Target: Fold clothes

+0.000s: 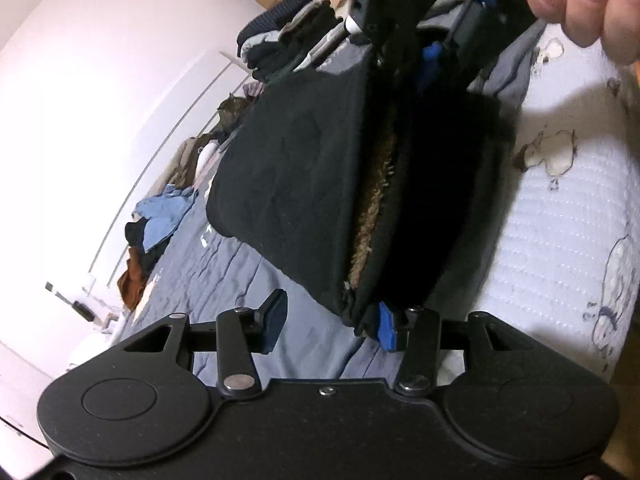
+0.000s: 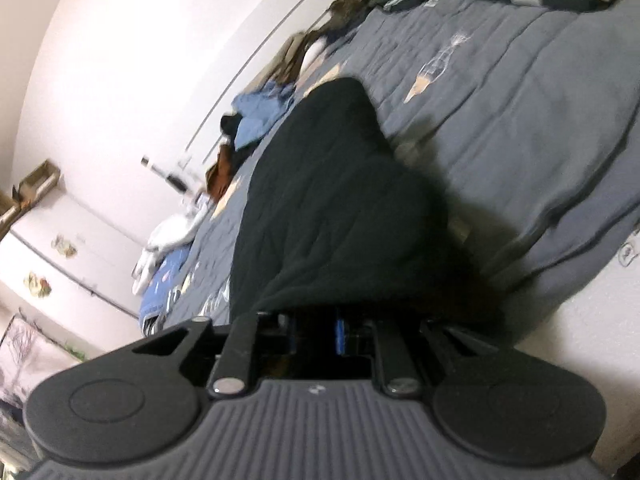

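A black garment [image 1: 304, 168] with a tan fleecy lining hangs over the bed in the left wrist view. Its top edge is pinched by my right gripper [image 1: 374, 40], which a person's hand [image 1: 592, 4] carries. The garment's lower corner rests against the blue right pad [image 1: 388, 326] of my left gripper [image 1: 332, 324]. That gripper's jaws stand apart and the left pad is clear of the cloth. In the right wrist view the same black garment [image 2: 340, 200] drapes forward from my right gripper [image 2: 316, 332], which is shut on it, its fingertips mostly buried under the cloth.
A blue-grey quilt [image 1: 224, 280] covers the bed, with a white knitted blanket [image 1: 560, 232] printed with animals to the right. Piles of clothes [image 1: 160, 220] lie along the far side by the white wall; stacked dark garments [image 1: 280, 40] sit further back.
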`<action>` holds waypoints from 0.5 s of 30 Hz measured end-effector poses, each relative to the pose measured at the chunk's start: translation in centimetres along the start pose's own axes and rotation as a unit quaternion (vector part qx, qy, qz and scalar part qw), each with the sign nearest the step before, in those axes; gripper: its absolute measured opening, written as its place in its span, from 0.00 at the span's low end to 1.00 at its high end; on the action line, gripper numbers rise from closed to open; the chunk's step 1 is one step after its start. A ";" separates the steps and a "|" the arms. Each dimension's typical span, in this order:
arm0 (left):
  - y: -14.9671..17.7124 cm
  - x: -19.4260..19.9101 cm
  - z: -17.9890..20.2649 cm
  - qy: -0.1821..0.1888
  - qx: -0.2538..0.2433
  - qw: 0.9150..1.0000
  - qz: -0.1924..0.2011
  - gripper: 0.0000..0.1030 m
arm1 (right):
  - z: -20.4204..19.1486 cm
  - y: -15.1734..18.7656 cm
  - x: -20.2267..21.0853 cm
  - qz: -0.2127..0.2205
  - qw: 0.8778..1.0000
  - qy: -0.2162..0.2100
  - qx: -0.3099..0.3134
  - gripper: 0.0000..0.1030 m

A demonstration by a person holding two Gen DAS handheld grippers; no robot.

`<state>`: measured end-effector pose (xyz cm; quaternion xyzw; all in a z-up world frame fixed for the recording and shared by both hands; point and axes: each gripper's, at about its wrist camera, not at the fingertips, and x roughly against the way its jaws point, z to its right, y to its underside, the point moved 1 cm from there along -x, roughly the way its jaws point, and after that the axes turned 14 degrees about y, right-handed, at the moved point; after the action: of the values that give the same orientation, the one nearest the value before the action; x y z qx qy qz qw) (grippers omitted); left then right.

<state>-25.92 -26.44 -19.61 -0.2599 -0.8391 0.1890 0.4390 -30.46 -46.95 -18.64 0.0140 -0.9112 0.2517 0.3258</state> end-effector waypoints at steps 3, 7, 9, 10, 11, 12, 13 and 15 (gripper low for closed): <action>-0.4 0.9 0.1 0.006 0.010 1.000 0.025 0.46 | 0.2 0.0 0.2 0.003 1.000 0.000 0.001 0.16; -1.0 0.4 1.3 -0.015 -0.021 0.999 0.036 0.46 | -0.1 -0.1 1.1 0.013 1.000 -0.006 0.012 0.16; -1.2 -0.4 1.8 -0.030 -0.037 0.998 0.027 0.46 | -0.4 -0.1 1.6 0.021 1.000 -0.011 0.015 0.16; -1.2 -0.8 1.7 -0.035 -0.036 0.999 0.018 0.46 | -0.5 -0.1 1.9 0.022 0.999 -0.016 0.017 0.16; -1.1 -0.9 1.4 -0.033 -0.022 0.999 0.013 0.45 | -0.5 0.0 2.1 0.023 0.999 -0.020 0.019 0.16; -1.1 -0.9 0.9 -0.026 -0.005 1.000 0.013 0.40 | -0.5 -0.1 2.3 0.023 0.999 -0.023 0.020 0.16; -1.0 -0.8 0.4 -0.021 0.008 1.000 0.013 0.38 | -0.4 -0.1 2.5 0.024 0.999 -0.026 0.019 0.16; -0.8 -0.5 0.0 -0.015 0.020 1.000 0.009 0.38 | 0.0 -0.2 2.8 0.022 0.999 -0.034 0.012 0.17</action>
<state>-25.95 -27.38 -19.48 -0.2560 -0.8390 0.2138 0.4298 -32.63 -46.75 -16.92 0.0066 -0.9187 0.2692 0.2889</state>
